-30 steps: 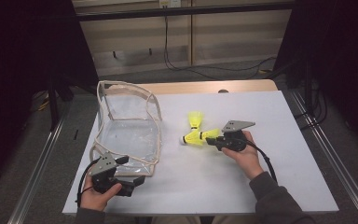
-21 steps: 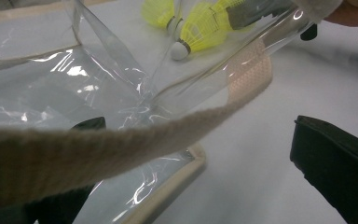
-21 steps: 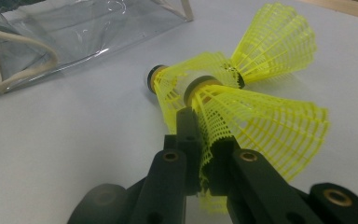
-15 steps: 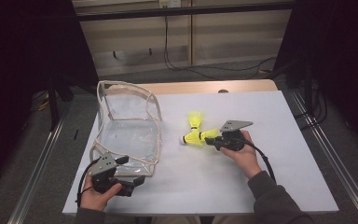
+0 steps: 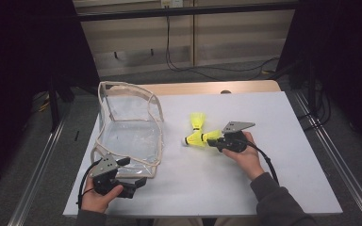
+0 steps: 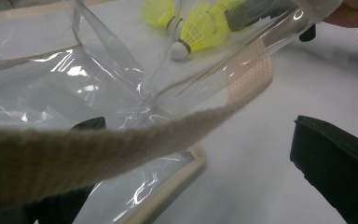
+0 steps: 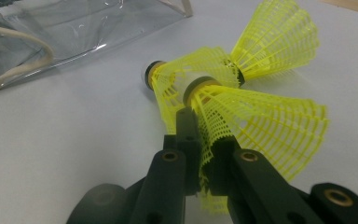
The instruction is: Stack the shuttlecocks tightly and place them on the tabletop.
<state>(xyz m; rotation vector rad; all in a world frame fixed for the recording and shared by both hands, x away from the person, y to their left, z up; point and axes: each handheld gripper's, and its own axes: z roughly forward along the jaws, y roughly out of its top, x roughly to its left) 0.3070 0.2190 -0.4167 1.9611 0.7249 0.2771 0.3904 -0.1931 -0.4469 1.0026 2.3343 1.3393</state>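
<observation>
Low on the white table's left side, my left gripper (image 5: 132, 173) points right, and its jaws stand wide apart. The near corner of a clear plastic bag (image 5: 127, 136) with beige trim lies between them. In the left gripper view, the bag's beige strap (image 6: 121, 149) crosses in front and one jaw sits behind the plastic (image 6: 74, 93). My right gripper (image 5: 213, 141) is shut on the mesh skirt of a yellow shuttlecock (image 7: 261, 121). A second shuttlecock (image 7: 186, 74) lies against it, and a third (image 7: 279, 42) lies just beyond.
The white tabletop (image 5: 264, 188) has a wooden strip along its far edge. Metal rails run down both sides of the table. Cables lie on the floor behind it. Dark space surrounds the table.
</observation>
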